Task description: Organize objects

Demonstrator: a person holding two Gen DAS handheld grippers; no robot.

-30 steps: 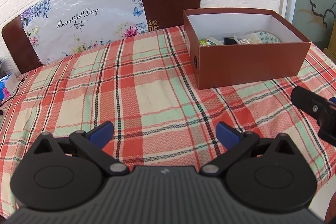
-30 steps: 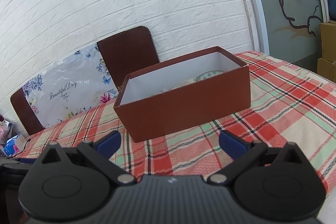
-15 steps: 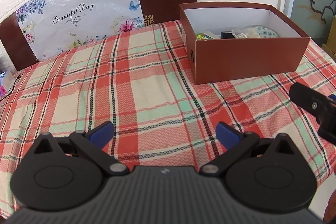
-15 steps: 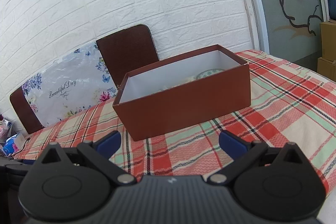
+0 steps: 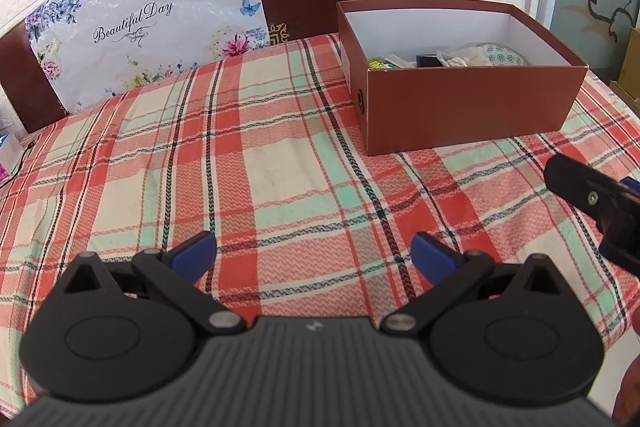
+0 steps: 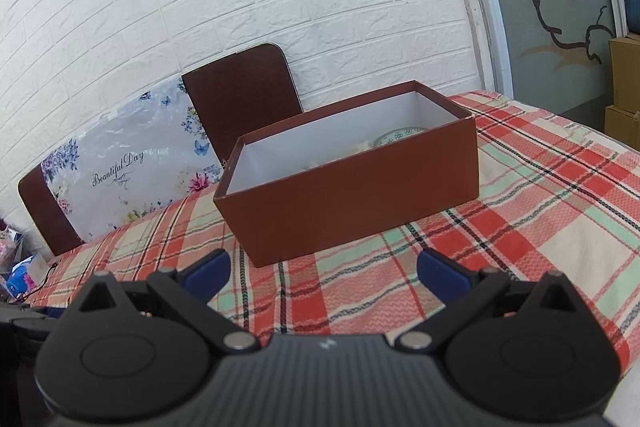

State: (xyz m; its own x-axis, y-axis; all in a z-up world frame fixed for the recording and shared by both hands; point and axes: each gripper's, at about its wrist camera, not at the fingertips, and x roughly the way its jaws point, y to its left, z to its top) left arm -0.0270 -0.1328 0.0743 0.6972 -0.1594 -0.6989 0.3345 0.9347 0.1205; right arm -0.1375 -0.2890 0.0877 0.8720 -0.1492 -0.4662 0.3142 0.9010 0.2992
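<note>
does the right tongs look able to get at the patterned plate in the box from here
Probably yes. The right tongs are open and empty, and the brown box has no lid. The patterned plate lies behind the near wall, so they would need to go over that.

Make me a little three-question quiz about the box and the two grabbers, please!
1. True or false: the brown box has a lid on it.
2. What is the left gripper holding? A) a plate B) nothing C) a cloth
3. Fill in: the patterned plate lies ___ the box.

Key: 1 false, the box is open on top. 2 B; its jaws are spread wide over the plaid tablecloth, as are those of the right gripper. 3 inside.
</note>
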